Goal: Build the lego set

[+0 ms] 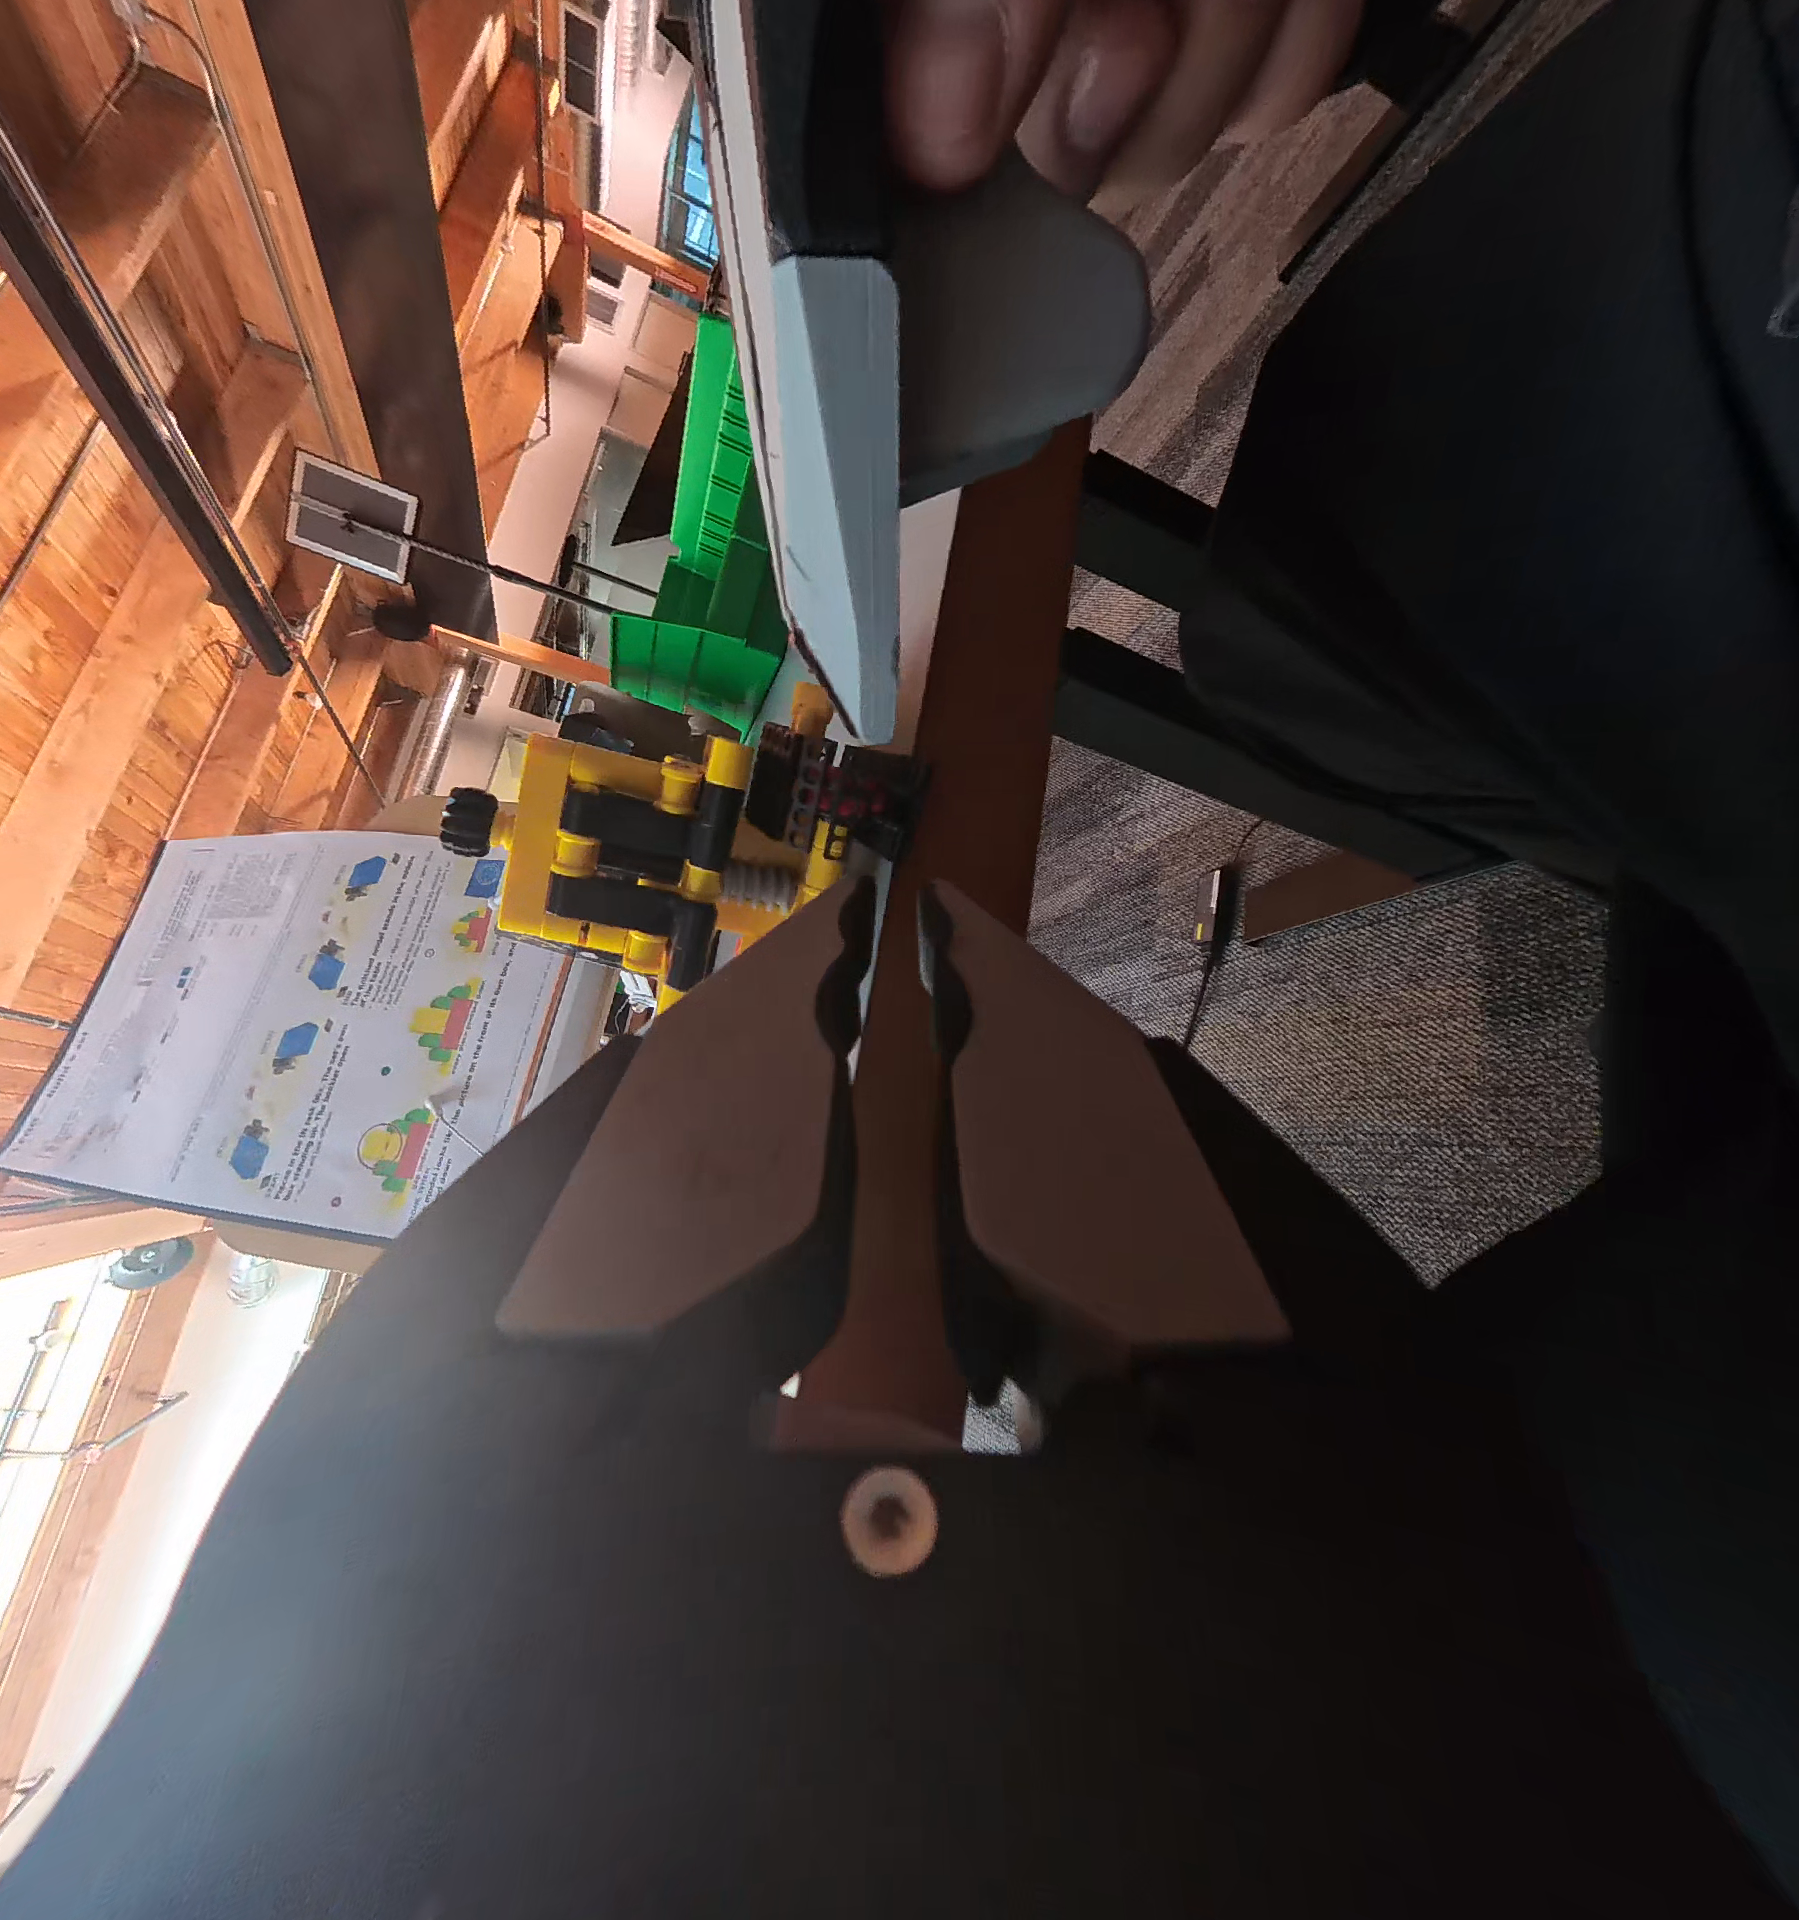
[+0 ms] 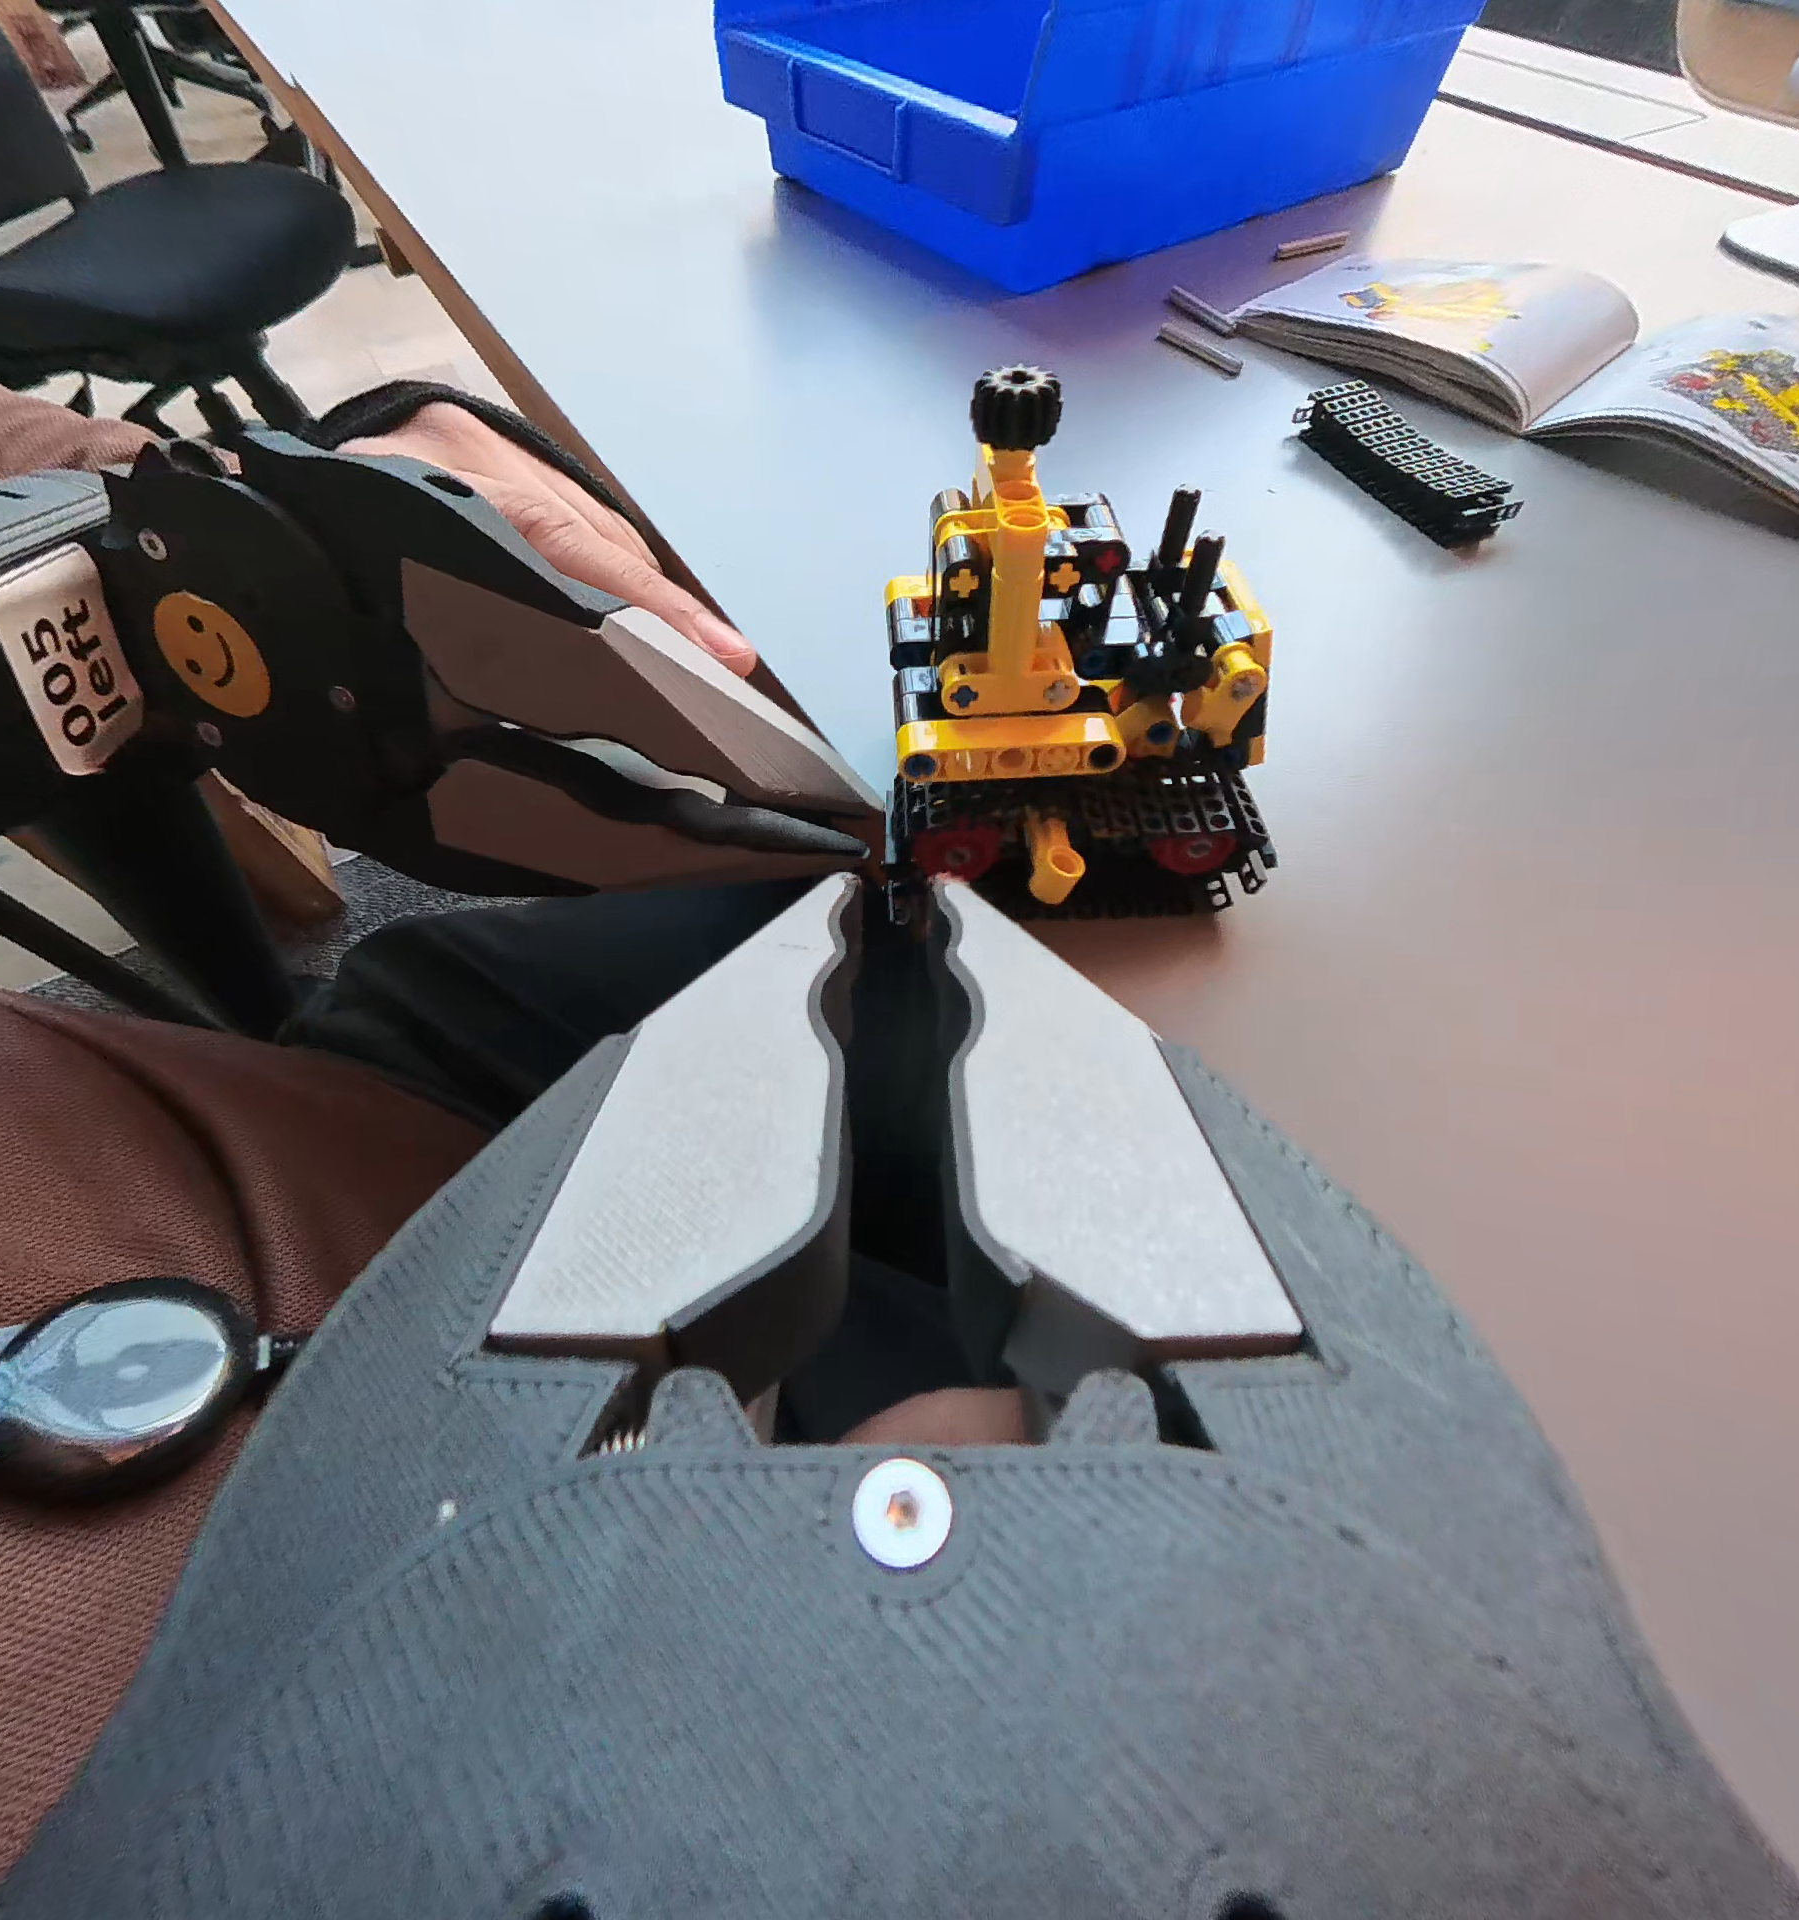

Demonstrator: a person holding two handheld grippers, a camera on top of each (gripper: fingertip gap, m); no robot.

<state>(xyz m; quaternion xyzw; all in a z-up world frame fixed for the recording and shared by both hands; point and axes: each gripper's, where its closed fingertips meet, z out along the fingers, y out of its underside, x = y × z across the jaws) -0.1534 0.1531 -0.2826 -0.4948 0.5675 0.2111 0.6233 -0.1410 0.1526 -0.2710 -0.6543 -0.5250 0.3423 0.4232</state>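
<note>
I have the model (image 2: 1077, 665) standing on the desk (image 2: 1497, 1039) close to its near edge, so both tools can reach its track end. My right tool (image 2: 895, 891) is narrowed, pinching what looks like a small black piece just beside the model's track (image 2: 1082, 831). My left tool (image 2: 859, 836) comes in from the model's left, tips nearly together, seemingly empty, likely to steady the join

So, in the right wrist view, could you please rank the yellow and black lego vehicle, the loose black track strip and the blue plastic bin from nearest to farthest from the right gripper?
1. Yellow and black lego vehicle, just ahead of the right gripper.
2. Loose black track strip, right of it.
3. Blue plastic bin, at the far edge.
</note>
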